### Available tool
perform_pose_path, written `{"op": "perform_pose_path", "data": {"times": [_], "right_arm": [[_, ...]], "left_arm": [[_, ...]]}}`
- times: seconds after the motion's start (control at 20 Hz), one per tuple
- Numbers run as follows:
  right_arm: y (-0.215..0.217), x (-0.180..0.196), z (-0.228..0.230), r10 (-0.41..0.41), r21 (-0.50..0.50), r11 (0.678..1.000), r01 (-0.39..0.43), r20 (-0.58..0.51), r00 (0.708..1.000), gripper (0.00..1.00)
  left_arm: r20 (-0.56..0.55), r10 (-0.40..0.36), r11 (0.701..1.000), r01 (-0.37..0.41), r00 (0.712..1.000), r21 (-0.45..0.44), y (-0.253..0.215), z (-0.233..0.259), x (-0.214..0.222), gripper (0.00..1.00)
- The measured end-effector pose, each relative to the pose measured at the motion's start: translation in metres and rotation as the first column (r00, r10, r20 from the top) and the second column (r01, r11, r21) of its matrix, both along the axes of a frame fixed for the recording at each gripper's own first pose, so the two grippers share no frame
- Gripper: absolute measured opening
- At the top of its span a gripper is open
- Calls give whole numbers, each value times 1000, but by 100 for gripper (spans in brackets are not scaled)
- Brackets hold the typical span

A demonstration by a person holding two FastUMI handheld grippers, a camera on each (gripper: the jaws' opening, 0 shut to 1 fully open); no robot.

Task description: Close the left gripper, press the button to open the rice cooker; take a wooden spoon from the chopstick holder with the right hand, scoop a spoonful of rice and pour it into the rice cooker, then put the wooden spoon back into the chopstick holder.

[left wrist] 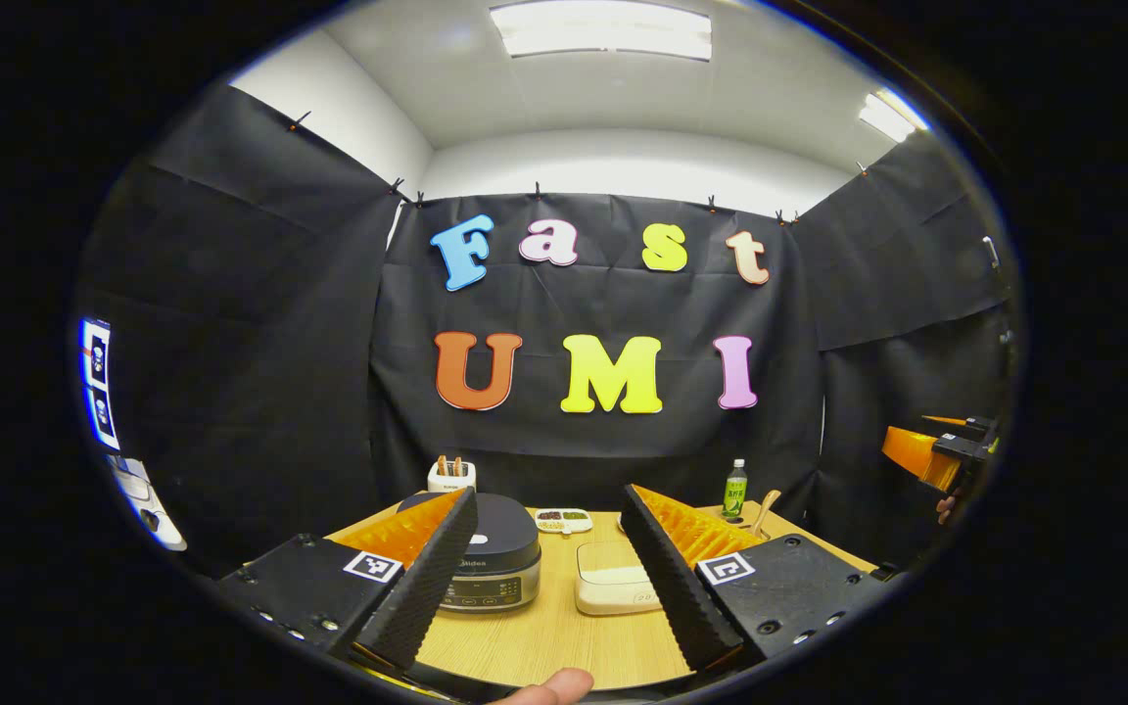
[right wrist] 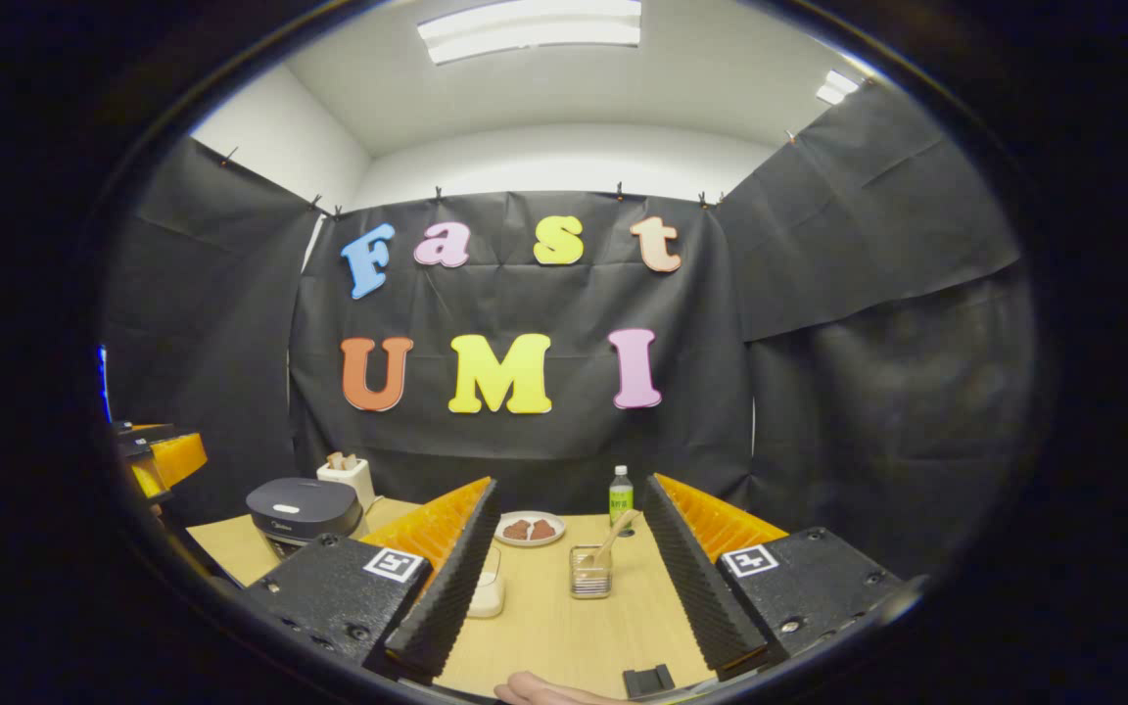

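**Both hand-held grippers wide open above the desk**

The left hand-held gripper (left wrist: 549, 578) is held above the near edge of the wooden desk (left wrist: 544, 646). Its two fingers are spread wide and hold nothing. Between them, in the left gripper view, sits the dark rice cooker (left wrist: 486, 553) with its lid shut. A white lidded box (left wrist: 615, 578) stands just to the right of it. Behind the cooker is a white holder (left wrist: 451, 475) with sticks in it. A small dish (left wrist: 563, 519) and a green bottle (left wrist: 735, 490) stand farther back.

The right hand-held gripper (right wrist: 569, 592) is also spread wide and holds nothing. Between its fingers, in the right gripper view, stands the clear chopstick holder (right wrist: 590, 573) with the wooden spoon (right wrist: 615, 537) leaning in it. A plate (right wrist: 530, 529) with brown food sits behind it, near the bottle. The rice cooker is far to the left in this view.
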State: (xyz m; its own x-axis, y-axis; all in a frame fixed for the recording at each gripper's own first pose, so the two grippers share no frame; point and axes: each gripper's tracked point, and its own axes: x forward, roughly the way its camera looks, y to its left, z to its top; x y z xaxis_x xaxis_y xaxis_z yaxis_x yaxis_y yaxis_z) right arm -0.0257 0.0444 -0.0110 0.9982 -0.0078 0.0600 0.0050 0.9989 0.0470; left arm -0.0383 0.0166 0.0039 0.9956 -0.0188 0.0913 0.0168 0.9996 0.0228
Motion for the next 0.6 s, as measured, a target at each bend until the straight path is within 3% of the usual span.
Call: {"op": "perform_pose_path", "data": {"times": [0.2,0.6], "right_arm": [[9,-3,-5,35,-6,999,-35,-10,999,95],[1,-6,-9,22,-2,1000,-22,-19,1000,96]], "left_arm": [[12,4,999,-4,1000,42,-3,-2,-2,94],[-21,7,999,-6,1000,44,-3,-11,-2,95]]}}
